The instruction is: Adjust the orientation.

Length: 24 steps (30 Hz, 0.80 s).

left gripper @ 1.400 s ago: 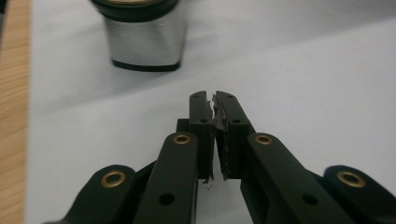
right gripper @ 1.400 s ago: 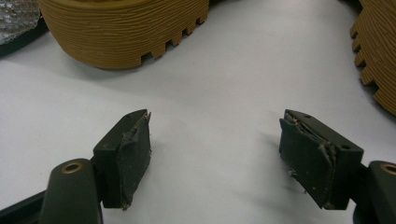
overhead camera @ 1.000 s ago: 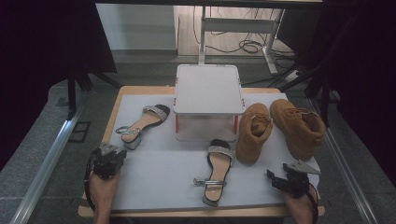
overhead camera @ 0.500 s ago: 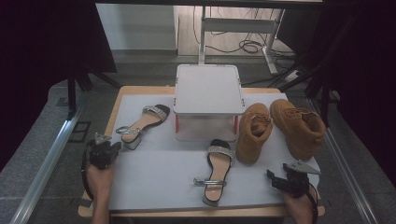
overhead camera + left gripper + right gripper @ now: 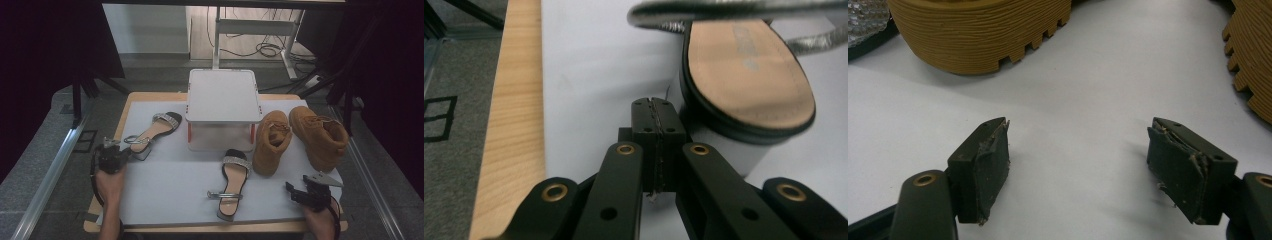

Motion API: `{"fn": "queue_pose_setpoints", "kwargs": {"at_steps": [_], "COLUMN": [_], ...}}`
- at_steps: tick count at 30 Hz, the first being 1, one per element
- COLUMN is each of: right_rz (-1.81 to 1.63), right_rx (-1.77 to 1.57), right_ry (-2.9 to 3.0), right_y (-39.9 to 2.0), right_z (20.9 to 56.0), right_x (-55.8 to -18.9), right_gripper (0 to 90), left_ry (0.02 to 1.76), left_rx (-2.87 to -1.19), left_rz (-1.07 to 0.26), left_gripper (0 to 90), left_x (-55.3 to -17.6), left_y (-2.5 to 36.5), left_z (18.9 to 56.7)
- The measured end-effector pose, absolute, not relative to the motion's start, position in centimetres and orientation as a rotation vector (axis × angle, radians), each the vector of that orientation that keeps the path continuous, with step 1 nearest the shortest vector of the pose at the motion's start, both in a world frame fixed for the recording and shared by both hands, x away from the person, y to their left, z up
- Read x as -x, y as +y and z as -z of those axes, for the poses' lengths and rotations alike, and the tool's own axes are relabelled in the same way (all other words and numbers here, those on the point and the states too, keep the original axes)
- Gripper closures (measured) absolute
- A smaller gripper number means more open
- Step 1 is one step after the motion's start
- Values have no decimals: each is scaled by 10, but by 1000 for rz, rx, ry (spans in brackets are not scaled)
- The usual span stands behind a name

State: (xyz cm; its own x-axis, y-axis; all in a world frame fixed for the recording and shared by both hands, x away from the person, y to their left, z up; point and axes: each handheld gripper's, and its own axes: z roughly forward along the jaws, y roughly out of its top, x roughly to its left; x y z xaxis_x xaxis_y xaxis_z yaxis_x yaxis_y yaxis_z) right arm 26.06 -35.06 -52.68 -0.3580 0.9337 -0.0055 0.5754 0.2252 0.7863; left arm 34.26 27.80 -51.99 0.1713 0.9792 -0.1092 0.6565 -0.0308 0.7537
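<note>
Left sandal [image 5: 152, 131] left of stand [image 5: 223, 107]

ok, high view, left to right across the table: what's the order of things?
left gripper → left sandal → middle sandal → near boot → far boot. The white box stand overlaps several, so it is skipped.

On my right gripper [image 5: 1078, 170] I see both black jaws standing well apart with nothing between them, just bare white table surface [image 5: 1083, 100] under the gap. Their pads [image 5: 990, 167] look worn and frayed at the edges. Ahead to the left sits a tan boot's ridged sole [image 5: 978, 35], resting on the white surface. A second tan lugged sole [image 5: 1253, 55] cuts in at the right edge. At top left I catch a glittery silver strap [image 5: 865, 17]
</note>
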Motion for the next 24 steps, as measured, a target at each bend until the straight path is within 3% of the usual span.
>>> {"fn": "queue_pose_setpoints", "kwargs": {"at_steps": [24], "right_rz": [-977], "right_rx": [-1386], "right_ry": [2019], "right_y": [-350], "right_z": [527], "right_x": [-261], "right_gripper": [250], "left_ry": [1507], "left_rx": [-1838], "left_rz": [-596], "left_gripper": [899], "left_x": [-331], "left_y": [240], "left_z": [516]}}
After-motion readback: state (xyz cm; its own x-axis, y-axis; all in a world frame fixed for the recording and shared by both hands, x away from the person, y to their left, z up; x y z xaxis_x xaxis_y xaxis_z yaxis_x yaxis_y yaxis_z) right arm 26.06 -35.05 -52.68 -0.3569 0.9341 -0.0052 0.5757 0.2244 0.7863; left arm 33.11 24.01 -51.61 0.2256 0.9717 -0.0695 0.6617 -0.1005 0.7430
